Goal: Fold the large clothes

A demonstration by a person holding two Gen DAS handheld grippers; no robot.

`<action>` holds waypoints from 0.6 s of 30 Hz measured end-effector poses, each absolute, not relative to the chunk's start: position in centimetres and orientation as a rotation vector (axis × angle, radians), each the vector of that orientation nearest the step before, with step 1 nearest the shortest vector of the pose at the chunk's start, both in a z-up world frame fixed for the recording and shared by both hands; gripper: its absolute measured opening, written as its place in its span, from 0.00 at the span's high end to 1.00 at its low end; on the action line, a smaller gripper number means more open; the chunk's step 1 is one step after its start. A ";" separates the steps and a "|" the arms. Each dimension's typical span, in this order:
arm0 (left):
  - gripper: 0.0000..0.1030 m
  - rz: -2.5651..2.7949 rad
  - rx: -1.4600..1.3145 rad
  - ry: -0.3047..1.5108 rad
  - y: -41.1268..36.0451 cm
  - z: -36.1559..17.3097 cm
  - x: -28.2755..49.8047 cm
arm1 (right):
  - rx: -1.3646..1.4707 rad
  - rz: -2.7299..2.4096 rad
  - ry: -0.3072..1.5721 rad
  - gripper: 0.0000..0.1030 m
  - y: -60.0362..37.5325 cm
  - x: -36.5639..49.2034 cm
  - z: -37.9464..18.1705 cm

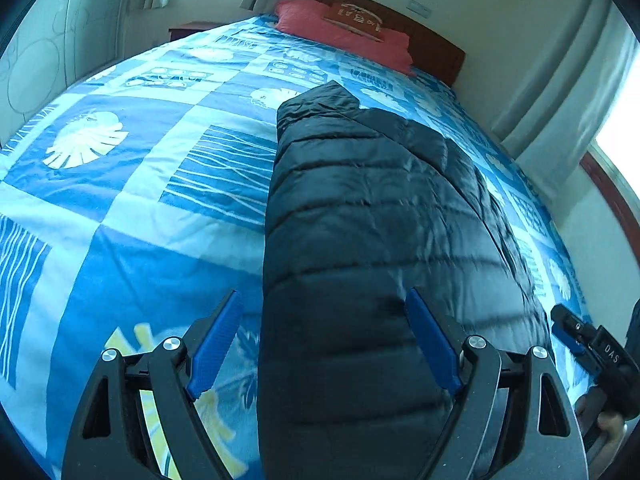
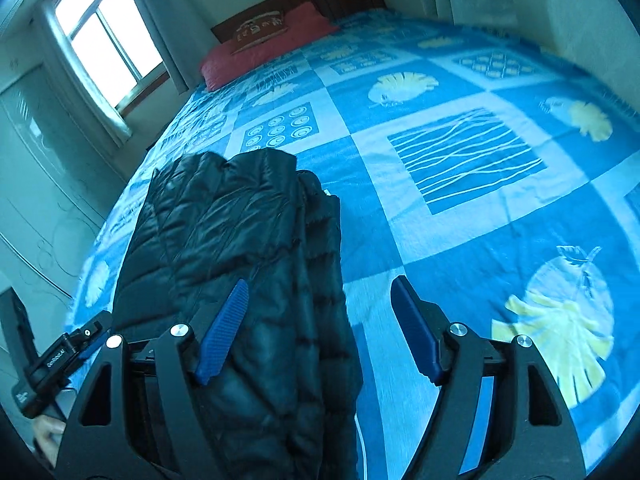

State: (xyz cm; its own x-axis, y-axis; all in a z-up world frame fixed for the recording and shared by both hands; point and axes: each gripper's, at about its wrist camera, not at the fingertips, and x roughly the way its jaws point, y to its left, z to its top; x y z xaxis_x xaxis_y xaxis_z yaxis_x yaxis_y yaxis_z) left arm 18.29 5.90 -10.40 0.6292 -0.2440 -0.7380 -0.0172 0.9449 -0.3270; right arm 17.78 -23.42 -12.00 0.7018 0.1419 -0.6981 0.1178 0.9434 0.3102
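A dark quilted puffer jacket (image 1: 380, 208) lies folded into a long narrow strip on the bed, running away from me. My left gripper (image 1: 324, 292) hovers open over its near end; the blue pads stand wide apart, not pressing the fabric. In the right wrist view the same jacket (image 2: 240, 220) lies left of centre with a sleeve folded on top. My right gripper (image 2: 320, 280) is open above the jacket's right edge, nothing pinched between its pads. Each gripper shows at the other view's edge: the right gripper (image 1: 576, 336), the left gripper (image 2: 80, 344), each held by a hand.
A blue patchwork quilt (image 1: 140, 200) covers the wide bed (image 2: 460, 160). A red pillow (image 1: 348, 32) with a small cushion lies against the brown headboard (image 1: 436, 40). Curtained windows (image 2: 104, 40) and a pale wardrobe (image 2: 36, 168) stand beside the bed.
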 end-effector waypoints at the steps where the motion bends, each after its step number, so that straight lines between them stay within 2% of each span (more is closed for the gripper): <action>1: 0.20 -0.130 -0.309 0.883 5.8 -10.3 17.8 | 0.327 0.009 0.792 0.27 -23.0 17.1 -11.9; 8: 0.20 -0.088 -0.248 0.873 5.0 -10.0 14.1 | 0.226 -0.022 0.779 0.22 -21.2 14.6 -11.8; 18: 0.19 -0.031 -0.154 0.814 3.7 -7.7 9.8 | 0.155 -0.025 0.734 0.22 -19.0 10.7 -10.1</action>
